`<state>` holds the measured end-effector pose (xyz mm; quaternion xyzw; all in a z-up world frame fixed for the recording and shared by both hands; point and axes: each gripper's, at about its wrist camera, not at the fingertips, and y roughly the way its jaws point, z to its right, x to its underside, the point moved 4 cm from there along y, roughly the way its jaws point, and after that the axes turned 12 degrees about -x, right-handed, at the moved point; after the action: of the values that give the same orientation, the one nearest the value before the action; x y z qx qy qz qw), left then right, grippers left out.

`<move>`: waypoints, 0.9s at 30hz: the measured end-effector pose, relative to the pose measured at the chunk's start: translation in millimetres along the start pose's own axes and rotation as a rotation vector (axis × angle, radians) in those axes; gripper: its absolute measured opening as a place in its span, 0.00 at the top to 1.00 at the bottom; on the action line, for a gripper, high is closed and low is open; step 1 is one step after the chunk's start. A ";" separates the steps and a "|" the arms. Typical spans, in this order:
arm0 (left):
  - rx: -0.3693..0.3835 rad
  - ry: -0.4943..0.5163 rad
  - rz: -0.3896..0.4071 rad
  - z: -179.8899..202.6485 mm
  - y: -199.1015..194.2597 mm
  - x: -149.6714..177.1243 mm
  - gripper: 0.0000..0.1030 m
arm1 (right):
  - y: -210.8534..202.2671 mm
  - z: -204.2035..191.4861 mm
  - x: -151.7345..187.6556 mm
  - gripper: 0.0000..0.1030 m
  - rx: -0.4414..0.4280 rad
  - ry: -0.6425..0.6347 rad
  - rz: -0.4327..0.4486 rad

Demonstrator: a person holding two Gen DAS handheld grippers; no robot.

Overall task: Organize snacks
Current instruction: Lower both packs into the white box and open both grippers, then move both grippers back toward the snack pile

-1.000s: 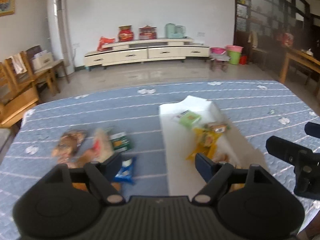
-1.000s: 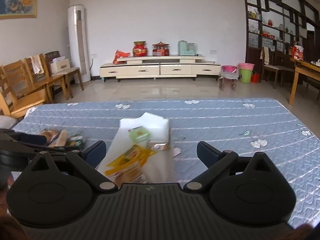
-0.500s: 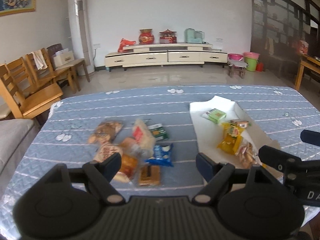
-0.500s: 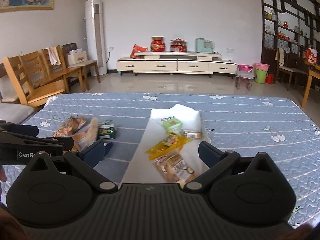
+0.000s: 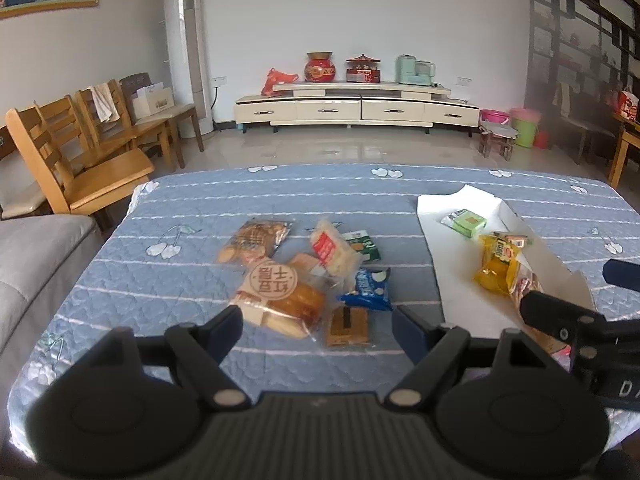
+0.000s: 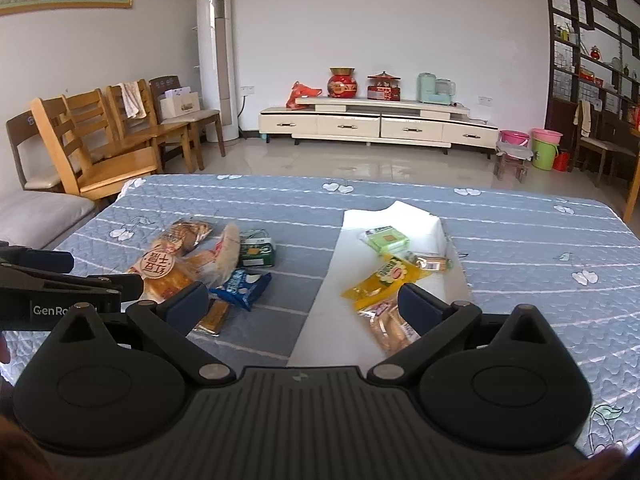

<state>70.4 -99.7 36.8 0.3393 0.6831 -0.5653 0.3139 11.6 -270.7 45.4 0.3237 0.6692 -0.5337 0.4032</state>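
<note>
A heap of wrapped snacks lies on the blue quilted table: a bread pack with a round label [image 5: 276, 300], a brown biscuit pack [image 5: 347, 326], a blue cookie pack [image 5: 370, 286] and a green carton [image 5: 364, 245]. A white paper tray [image 5: 452, 264] to the right holds a green box [image 5: 466, 222], a yellow pouch [image 5: 498, 268] and another pack. My left gripper [image 5: 318, 326] is open and empty, just short of the heap. My right gripper [image 6: 304, 306] is open and empty, over the tray's near left edge [image 6: 320, 300]. The heap [image 6: 200, 268] lies left of it.
The table's left edge borders a grey sofa [image 5: 28, 272] and wooden chairs [image 5: 92, 160]. A low TV cabinet [image 5: 356, 108] stands at the far wall. The right gripper's body [image 5: 592, 332] shows at the right of the left wrist view.
Both grippers have swung left and drawn back. The snack heap now sits ahead of the left gripper. Both stay open and empty.
</note>
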 end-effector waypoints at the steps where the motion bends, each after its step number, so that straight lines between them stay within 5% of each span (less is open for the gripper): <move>1: -0.003 -0.001 0.000 -2.1 -0.3 0.6 0.21 | 0.4 -2.6 0.2 0.00 -0.004 -0.004 -0.003; 27: -0.052 -0.058 -0.011 -50.0 3.3 12.6 0.21 | 25.7 -44.6 1.2 0.00 -0.076 -0.075 -0.057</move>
<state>63.6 -48.6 32.9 0.3108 0.6901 -0.5587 0.3392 24.5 -221.5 37.4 0.2689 0.6824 -0.5309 0.4244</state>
